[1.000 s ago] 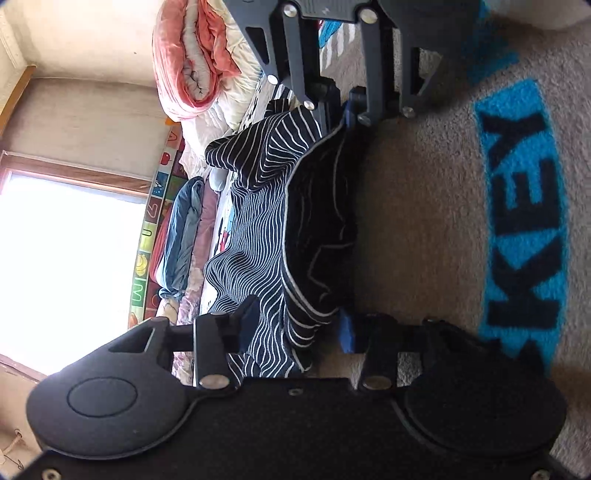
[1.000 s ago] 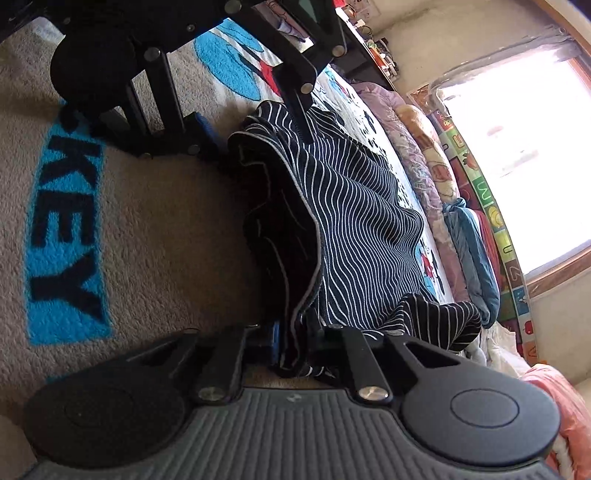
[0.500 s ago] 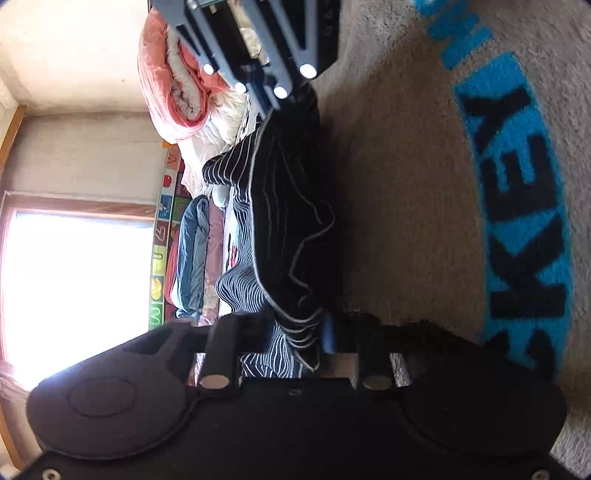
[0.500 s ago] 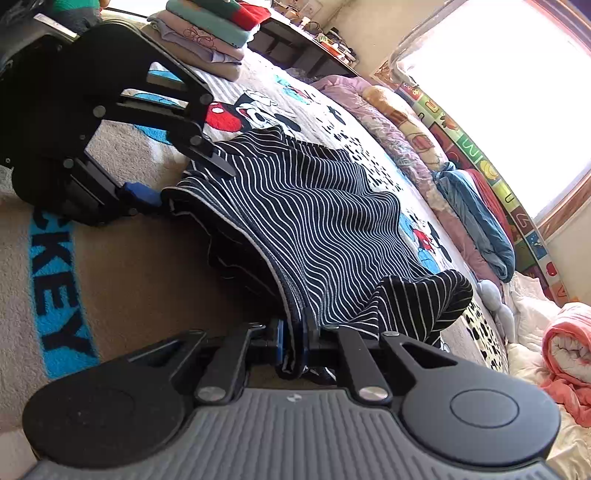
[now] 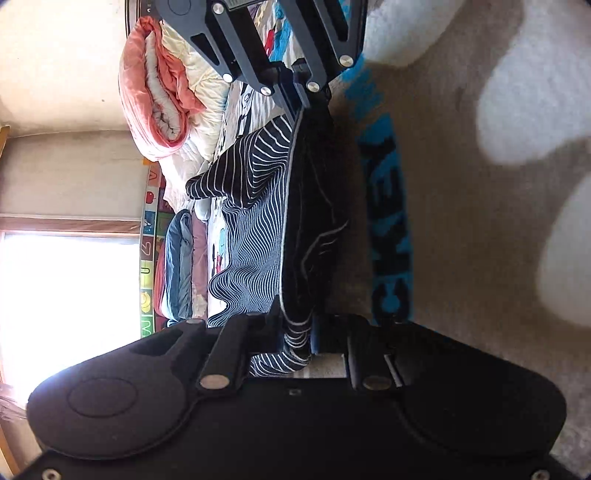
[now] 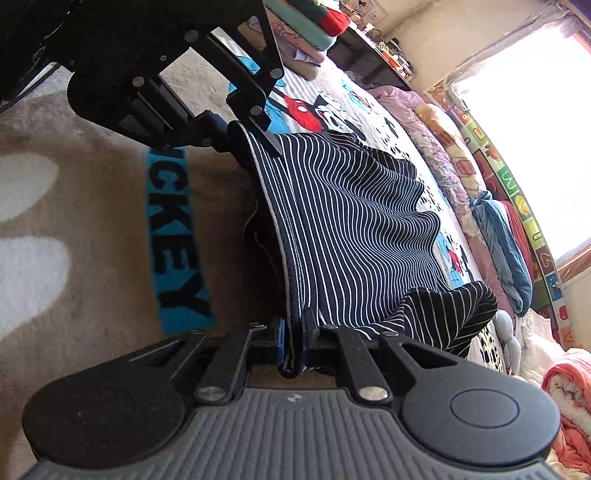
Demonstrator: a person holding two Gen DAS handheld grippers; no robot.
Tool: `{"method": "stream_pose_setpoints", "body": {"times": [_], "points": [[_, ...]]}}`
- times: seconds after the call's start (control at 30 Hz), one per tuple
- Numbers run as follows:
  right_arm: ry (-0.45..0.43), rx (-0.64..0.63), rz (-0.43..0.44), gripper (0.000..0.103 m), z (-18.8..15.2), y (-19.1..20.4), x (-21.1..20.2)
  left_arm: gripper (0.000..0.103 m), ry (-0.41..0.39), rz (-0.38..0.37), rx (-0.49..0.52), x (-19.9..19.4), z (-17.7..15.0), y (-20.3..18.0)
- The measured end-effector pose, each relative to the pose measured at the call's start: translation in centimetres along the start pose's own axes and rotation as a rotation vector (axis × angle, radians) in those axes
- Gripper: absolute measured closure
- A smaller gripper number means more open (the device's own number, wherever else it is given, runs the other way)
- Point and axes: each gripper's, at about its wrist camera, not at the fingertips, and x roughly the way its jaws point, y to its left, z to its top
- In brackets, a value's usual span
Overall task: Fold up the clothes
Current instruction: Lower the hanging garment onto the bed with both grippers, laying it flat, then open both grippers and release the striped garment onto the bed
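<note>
Left gripper [image 5: 295,332]: its jaws have just been closing, and now they pinch the hem of the striped garment [image 5: 255,236] with the cloth bunched between them. A second ago they stood wide, either side of that hem.
Right gripper [image 6: 291,347]: clamped together on the same hem further along, as it was a second ago.
Hem between them: the garment's edge now runs as a taut line from one gripper to the other, lifted clear of the blanket [image 6: 92,221]; a second ago it sagged in heaps on the pile.
Rest of the garment: it drapes away from the grippers over the cartoon print, one sleeve [image 6: 443,314] flopped loose at the far right side.
My read: with both corners held, the edge looks ready to be carried over for a fold.
Beyond: a stack of folded clothes [image 6: 306,22] sits at the blanket's far end, and a pink quilt [image 5: 155,92] is rolled up toward the wall.
</note>
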Motion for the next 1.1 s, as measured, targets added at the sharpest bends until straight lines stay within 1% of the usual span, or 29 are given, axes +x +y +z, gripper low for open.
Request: {"method": "stream_pose_setpoints", "body": {"times": [0.3,0.47,0.57,0.63,0.67,0.7,0.73,0.77,0.8,0.83,0.9,0.93,1.0,1.03,1.07,1.1], "points": [[-0.018,-0.015,0.023,0.093,-0.8,3.7,-4.6,0.092,-0.024,-0.023,0.007,-5.3,1.6,-1.9],[-0.007,-0.036,0.05,0.093,-1.5,6.0,-6.3,0.092,-0.034,-0.062,0.019,-8.0,2.7,-3.6],[0.004,-0.05,0.062,0.093,-2.0,7.4,-7.2,0.093,-0.01,-0.094,0.009,-8.3,3.0,-4.5],[0.018,-0.057,0.055,0.092,-2.0,8.0,-7.3,0.09,0.031,-0.131,0.014,-8.0,3.4,-5.0],[0.028,-0.062,0.048,0.092,-2.0,8.3,-7.3,0.09,0.042,-0.133,0.026,-8.1,3.6,-5.2],[0.033,-0.073,0.046,0.088,-1.9,8.5,-7.4,0.089,0.054,-0.145,0.038,-8.3,3.7,-5.1],[0.038,-0.085,0.045,0.088,-1.9,8.8,-7.5,0.082,0.058,-0.163,0.035,-8.7,3.7,-4.8],[0.037,-0.091,0.051,0.087,-1.9,8.7,-7.9,0.076,0.059,-0.183,0.011,-9.1,3.6,-4.0],[0.034,-0.096,0.059,0.083,-1.8,8.6,-8.3,0.062,0.059,-0.198,-0.018,-9.5,3.5,-3.1],[0.026,-0.089,0.073,0.079,-1.8,8.1,-8.9,0.054,0.059,-0.196,-0.068,-10.0,3.4,-1.9],[-0.011,-0.05,0.052,0.078,-1.5,6.4,-10.5,0.054,0.06,-0.19,-0.167,-10.8,3.0,0.7],[-0.031,-0.03,0.04,0.077,-1.4,5.6,-11.3,0.054,0.063,-0.175,-0.216,-11.2,2.9,2.0],[-0.08,0.058,-0.006,0.075,-1.0,3.3,-12.8,0.053,0.06,-0.126,-0.327,-11.7,2.5,5.1],[-0.126,0.155,-0.023,0.074,-0.9,1.4,-13.7,0.052,0.055,-0.103,-0.405,-12.0,2.2,6.7],[-0.175,0.266,-0.033,0.073,-0.9,-0.5,-14.6,0.051,0.04,-0.1,-0.535,-12.4,1.5,8.3],[-0.23,0.406,-0.029,0.068,-1.3,-2.2,-15.3,0.048,0.025,-0.096,-0.664,-12.8,0.8,9.9]]}}
